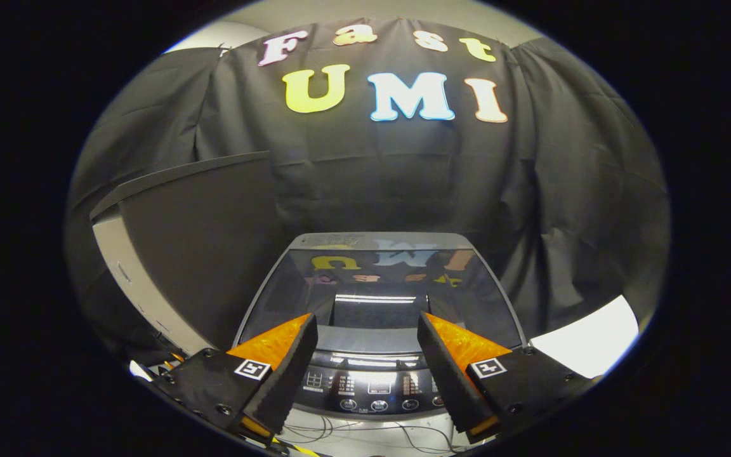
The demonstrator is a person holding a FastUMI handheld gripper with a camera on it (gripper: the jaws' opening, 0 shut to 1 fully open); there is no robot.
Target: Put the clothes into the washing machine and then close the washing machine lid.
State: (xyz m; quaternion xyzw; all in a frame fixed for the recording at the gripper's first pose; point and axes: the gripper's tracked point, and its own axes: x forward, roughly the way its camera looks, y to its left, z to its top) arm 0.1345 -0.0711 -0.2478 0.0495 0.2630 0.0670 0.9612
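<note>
Washing machine (378, 298) sits just ahead of my fingers, its dark glass lid (372, 279) lying flat and shut, control panel (372, 387) nearest me. Could be pre-load or all done, honestly. My gripper (365, 330) is spread wide, holding nothing. No clothes in sight.

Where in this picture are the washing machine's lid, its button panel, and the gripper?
Lid (378, 279): gripper view, the middle of its closed glass top.
Button panel (372, 388): gripper view, between the fingers, on the row of controls.
Gripper (365, 330): gripper view, midway between its open fingertips.
</note>
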